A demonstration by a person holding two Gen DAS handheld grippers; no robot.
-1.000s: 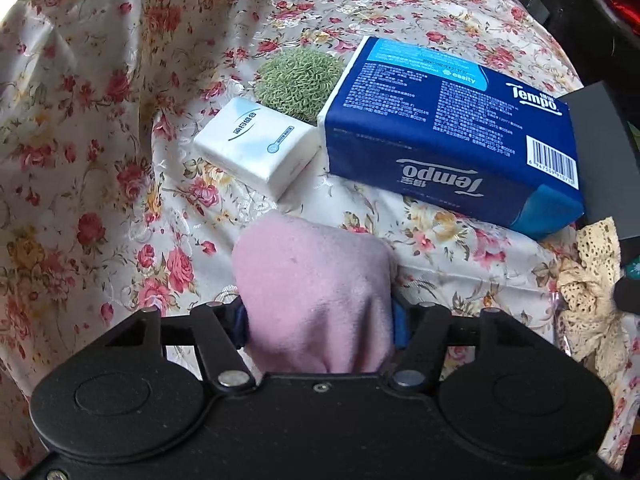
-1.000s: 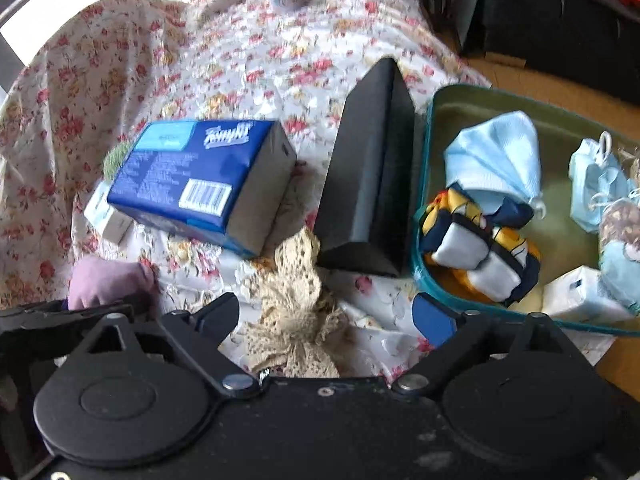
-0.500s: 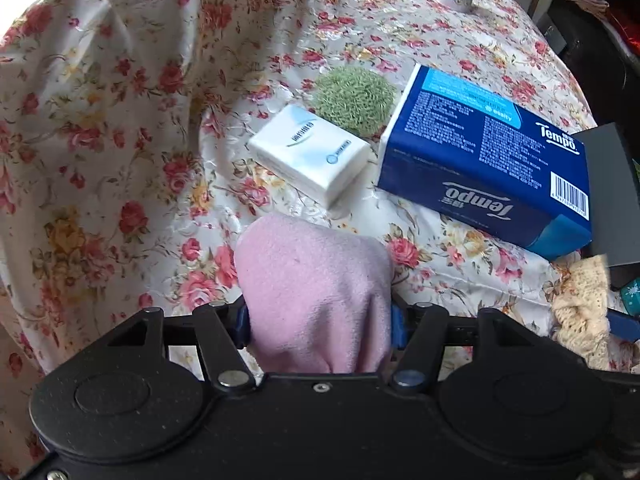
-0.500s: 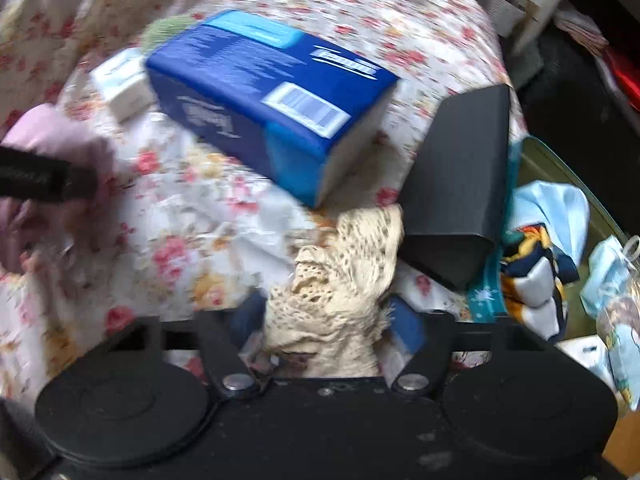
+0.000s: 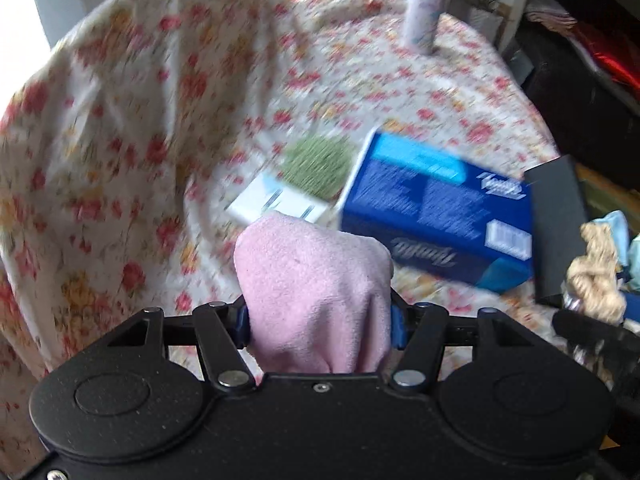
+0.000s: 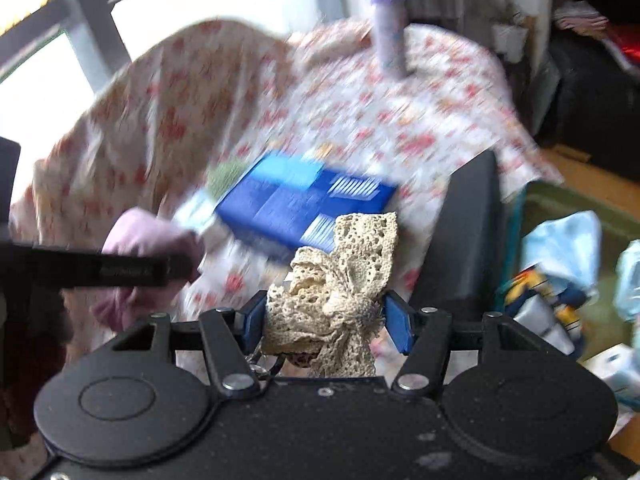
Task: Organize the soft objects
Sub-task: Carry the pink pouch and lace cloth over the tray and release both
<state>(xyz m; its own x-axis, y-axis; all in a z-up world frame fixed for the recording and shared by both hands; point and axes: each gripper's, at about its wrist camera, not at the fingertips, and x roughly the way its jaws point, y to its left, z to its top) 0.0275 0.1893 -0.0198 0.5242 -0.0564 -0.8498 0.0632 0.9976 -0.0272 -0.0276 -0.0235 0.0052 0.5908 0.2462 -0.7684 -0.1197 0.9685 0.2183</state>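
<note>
My left gripper is shut on a pink fleece cloth and holds it above the floral tablecloth. My right gripper is shut on a cream lace bow, lifted off the table. The bow also shows at the right edge of the left wrist view. The pink cloth and left gripper show at the left of the right wrist view. A green bin at the right holds a light blue cloth and other soft items.
On the table lie a blue tissue pack, a small white tissue pack and a green fuzzy ball. A black box stands between the pack and the bin. A lilac bottle stands far back.
My right gripper closed on the lace bow and lifted it off the table. Both grippers have risen and tilted up; the left still holds the pink cloth.
</note>
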